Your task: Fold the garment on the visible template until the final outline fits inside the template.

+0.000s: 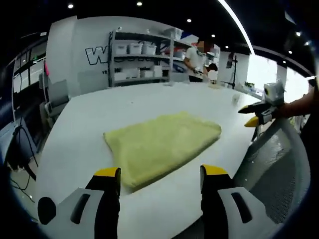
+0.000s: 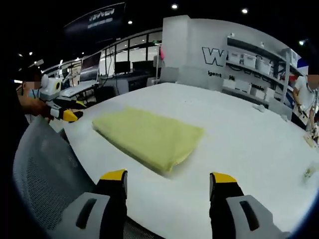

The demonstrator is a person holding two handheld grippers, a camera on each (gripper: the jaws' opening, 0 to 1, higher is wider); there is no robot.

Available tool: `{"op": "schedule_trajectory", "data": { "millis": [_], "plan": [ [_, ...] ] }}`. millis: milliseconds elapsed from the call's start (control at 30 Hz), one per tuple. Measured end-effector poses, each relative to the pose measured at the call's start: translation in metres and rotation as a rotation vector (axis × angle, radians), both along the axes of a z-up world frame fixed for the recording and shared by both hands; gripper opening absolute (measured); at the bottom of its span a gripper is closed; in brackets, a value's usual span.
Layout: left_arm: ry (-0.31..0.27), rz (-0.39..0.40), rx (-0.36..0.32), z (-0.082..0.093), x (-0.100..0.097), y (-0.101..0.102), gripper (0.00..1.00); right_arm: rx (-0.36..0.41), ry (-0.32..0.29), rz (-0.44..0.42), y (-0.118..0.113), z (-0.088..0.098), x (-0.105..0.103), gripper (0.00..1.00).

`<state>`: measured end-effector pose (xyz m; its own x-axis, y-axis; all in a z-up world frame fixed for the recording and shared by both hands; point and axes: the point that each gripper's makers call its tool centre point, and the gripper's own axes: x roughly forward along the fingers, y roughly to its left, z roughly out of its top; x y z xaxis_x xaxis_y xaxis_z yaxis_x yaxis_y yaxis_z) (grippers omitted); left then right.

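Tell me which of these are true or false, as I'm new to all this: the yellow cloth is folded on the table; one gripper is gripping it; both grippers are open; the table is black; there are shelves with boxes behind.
1. The yellow cloth lies folded on the table. True.
2. One gripper is gripping the cloth. False: the left gripper and the right gripper are both off it, holding nothing.
3. Both grippers are open. True: the jaws of each stand apart.
4. The table is black. False: it is white.
5. Shelves with boxes stand behind the table. True.
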<state>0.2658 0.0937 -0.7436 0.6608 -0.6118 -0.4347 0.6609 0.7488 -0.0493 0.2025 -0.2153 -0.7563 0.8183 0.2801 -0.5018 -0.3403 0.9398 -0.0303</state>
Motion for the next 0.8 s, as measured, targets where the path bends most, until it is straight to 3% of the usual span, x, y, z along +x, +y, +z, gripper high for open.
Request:
{"op": "schedule_trajectory", "data": {
  "millis": [100,233,367,467,800],
  "plan": [
    [-0.019,0.015,-0.011,0.002,0.0,0.0,0.74,-0.044,-0.023,0.038,0.003,-0.001,-0.004,0.76],
    [-0.036,0.02,-0.027,0.005,-0.002,-0.003,0.8,-0.032,-0.03,0.057,0.008,-0.001,-0.01,0.85],
    [-0.064,0.037,-0.03,0.006,-0.001,-0.006,0.96,-0.027,-0.034,0.038,0.004,-0.001,-0.011,0.93],
    [-0.056,0.028,-0.027,0.004,-0.004,-0.008,0.96,-0.03,-0.048,0.034,0.005,0.002,-0.011,0.99],
    [-0.059,0.034,-0.026,0.004,-0.006,-0.006,0.99,-0.025,-0.058,0.015,0.003,0.003,-0.011,0.99]
  ]
}}
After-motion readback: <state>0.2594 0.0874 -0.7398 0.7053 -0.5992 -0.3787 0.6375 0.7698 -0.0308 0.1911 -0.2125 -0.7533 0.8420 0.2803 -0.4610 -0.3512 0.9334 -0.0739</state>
